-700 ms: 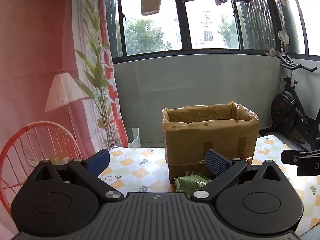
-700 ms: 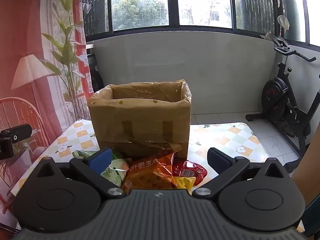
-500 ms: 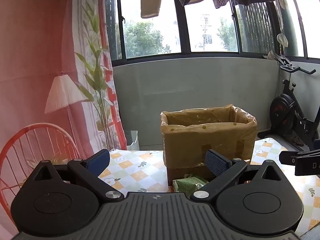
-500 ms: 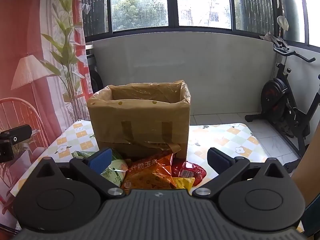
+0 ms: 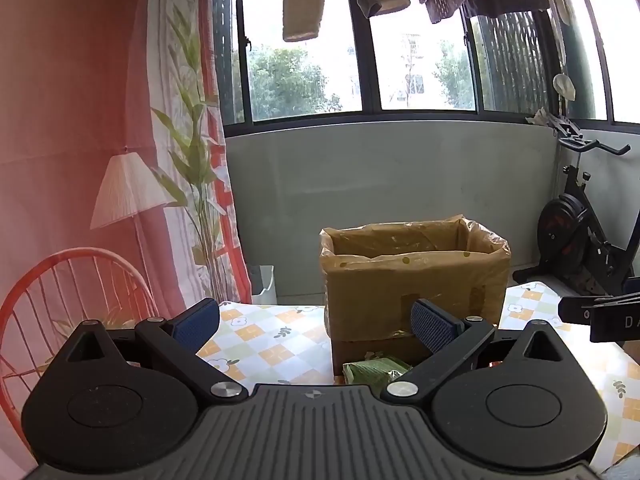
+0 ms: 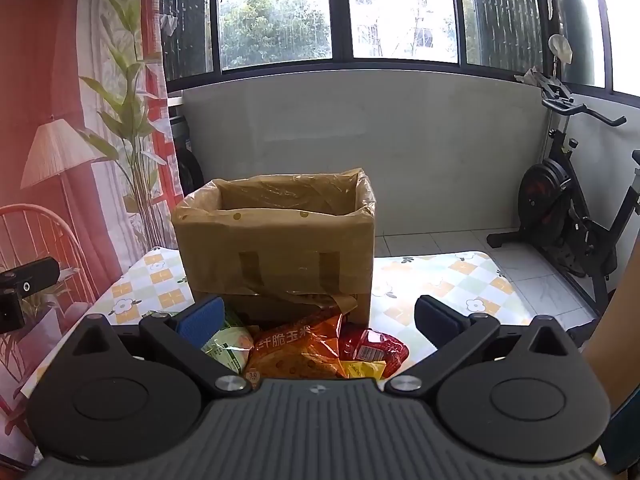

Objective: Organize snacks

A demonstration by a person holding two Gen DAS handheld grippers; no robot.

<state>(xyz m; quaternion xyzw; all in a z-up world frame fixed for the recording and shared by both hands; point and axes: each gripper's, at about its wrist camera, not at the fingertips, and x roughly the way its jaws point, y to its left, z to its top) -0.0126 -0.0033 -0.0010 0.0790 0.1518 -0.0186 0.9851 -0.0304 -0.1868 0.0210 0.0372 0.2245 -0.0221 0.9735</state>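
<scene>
Both grippers hang over the checkered table [image 6: 460, 276], spread wide and holding nothing: the left [image 5: 314, 322] and the right [image 6: 316, 320]. The snacks lie heaped against the front of the lined box [image 6: 276, 248]: a green bag [image 6: 228, 346], an orange one [image 6: 296, 350], a red one [image 6: 372, 346].

exercise bike [image 6: 568, 216]: black, on the tiled floor at right | backdrop [image 5: 72, 128]: printed lamp, plant and red chair, at left | laundry [image 5: 302, 0]: hangs above the windows | windows [image 6: 276, 20]: dark frames, green trees outside | bench [image 6: 452, 280]: checked floral cloth | white bin [image 5: 264, 288]: on the floor, beside the backdrop
</scene>
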